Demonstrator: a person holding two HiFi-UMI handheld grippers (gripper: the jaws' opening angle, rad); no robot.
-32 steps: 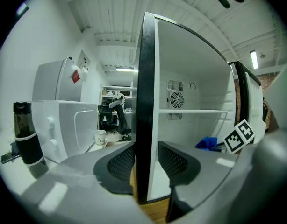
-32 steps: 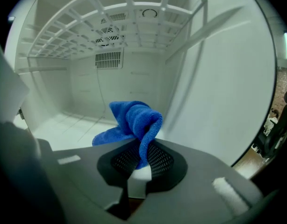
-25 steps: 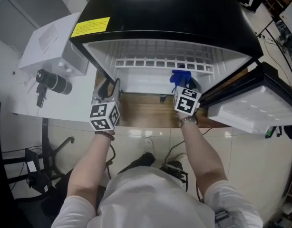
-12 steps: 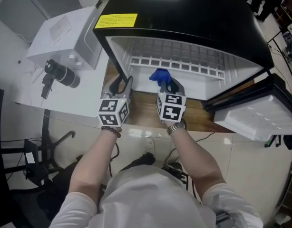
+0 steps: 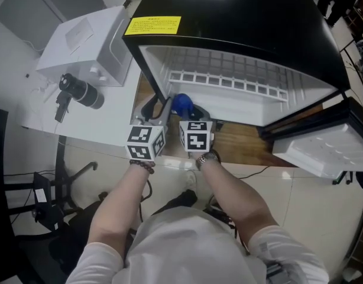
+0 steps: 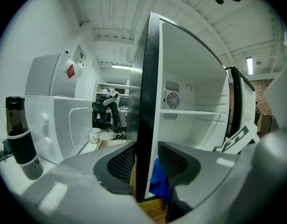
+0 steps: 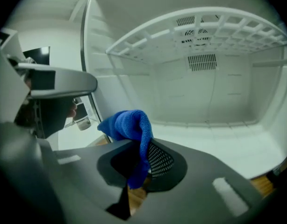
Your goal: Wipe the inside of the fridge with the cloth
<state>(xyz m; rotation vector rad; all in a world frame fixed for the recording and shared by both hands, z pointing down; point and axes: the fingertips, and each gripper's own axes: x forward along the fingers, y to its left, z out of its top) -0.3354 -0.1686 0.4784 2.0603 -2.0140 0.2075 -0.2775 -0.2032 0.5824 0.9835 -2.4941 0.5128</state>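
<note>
Here, cloth (image 7: 127,127) pinched between right gripper (image 7: 139,161) fingers (image 7: 160,161), beside fridge (image 7: 204,101) left wall

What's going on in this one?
A person is working at an open fridge with a handheld gripper in each hand. The left gripper is clamped on the front edge of the fridge's left side wall. The right gripper pinches a blue cloth and holds it at the front left of the white interior, near that wall. Whether the cloth touches a surface right now can't be told.
</note>
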